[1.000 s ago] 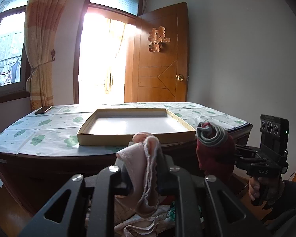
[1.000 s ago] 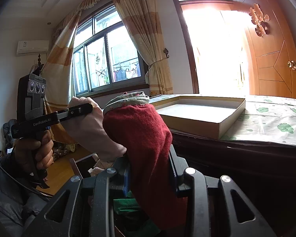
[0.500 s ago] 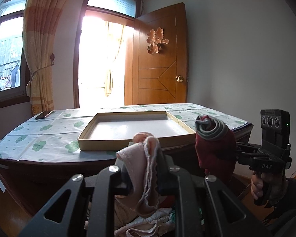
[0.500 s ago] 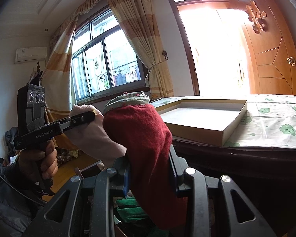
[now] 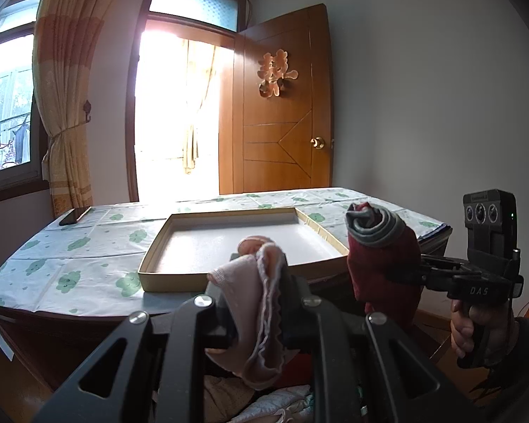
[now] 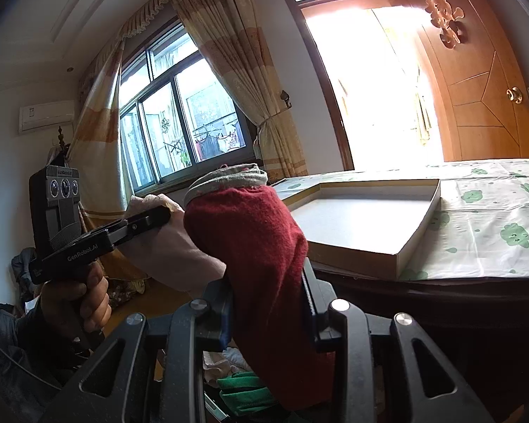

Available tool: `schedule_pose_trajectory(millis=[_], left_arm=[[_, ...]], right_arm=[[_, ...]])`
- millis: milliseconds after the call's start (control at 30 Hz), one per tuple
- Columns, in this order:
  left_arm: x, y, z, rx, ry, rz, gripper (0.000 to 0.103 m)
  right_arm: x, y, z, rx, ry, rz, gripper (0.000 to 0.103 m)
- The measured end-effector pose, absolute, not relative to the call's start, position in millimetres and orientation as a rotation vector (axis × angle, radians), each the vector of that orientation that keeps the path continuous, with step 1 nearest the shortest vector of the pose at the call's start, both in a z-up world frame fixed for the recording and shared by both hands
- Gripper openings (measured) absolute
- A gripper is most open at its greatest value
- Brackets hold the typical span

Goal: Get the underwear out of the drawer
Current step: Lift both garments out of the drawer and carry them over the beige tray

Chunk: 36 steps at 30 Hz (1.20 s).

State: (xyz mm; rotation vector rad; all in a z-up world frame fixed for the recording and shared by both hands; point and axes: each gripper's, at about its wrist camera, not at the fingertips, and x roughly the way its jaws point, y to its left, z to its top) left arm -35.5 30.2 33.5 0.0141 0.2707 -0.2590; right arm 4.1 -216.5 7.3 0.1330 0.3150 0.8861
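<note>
My left gripper [image 5: 255, 282] is shut on a pale pink pair of underwear [image 5: 254, 303], held up at table height; it also shows in the right wrist view [image 6: 162, 236]. My right gripper [image 6: 268, 275] is shut on a rolled dark red pair of underwear with a grey waistband [image 6: 261, 246], seen in the left wrist view [image 5: 382, 264] just right of the pink one. More folded clothes [image 5: 264, 405] lie below the grippers, in the drawer, whose edges are hidden.
A shallow open cardboard box [image 5: 236, 243] lies on a table with a green-patterned cloth [image 5: 81, 253] just ahead. A dark phone [image 5: 74, 215] lies at the table's far left. An open wooden door [image 5: 282, 105] and a curtained window [image 6: 180, 130] stand behind.
Both grippers have risen with their underwear and moved nearer the table; the box now sits lower and larger in both views.
</note>
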Motion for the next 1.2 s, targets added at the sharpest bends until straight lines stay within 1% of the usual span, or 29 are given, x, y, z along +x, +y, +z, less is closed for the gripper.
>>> schedule_pose_trajectory(millis=[700,967,1200], left_arm=[[26.4,25.9,91.8,0.054,0.310,-0.307,0.015],[76.4,23.9,108.3,0.062,0.387,-0.317,0.015],[124.4,17.5,103.4,0.084,0.464,-0.305,0.015]], right_arm=[[48.5,-221.4,43.0,0.241,0.358,0.832,0.034],[79.8,-215.5,65.8,0.240,0.365,0.795,0.034],[117.7,-209.7,70.1,0.273,0.406,0.758,0.034]])
